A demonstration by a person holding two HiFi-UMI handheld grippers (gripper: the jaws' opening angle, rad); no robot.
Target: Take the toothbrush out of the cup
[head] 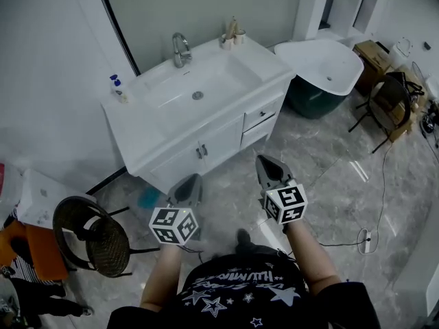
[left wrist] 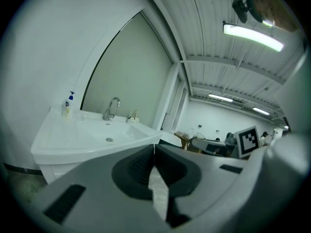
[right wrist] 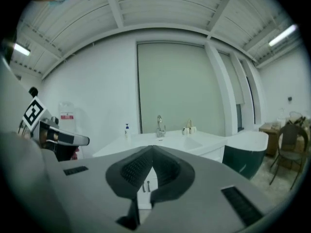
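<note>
Small cups (head: 232, 40) stand at the back right corner of the white vanity (head: 144, 139), and a toothbrush (head: 232, 27) sticks up from them. The same cups show far off in the left gripper view (left wrist: 132, 118) and in the right gripper view (right wrist: 189, 129). My left gripper (head: 191, 182) (left wrist: 154, 146) hangs over the floor well in front of the vanity, jaws shut and empty. To its right, my right gripper (head: 267, 162) (right wrist: 152, 150) is level with it, also shut and empty. Both are far from the cups.
A faucet (head: 180, 49) stands behind the basin and a soap bottle (head: 118, 88) at the vanity's left end. A white bathtub (head: 322, 67) sits right of the vanity. A round wicker chair (head: 92, 235) is at my left, a dark chair (head: 387, 101) at far right.
</note>
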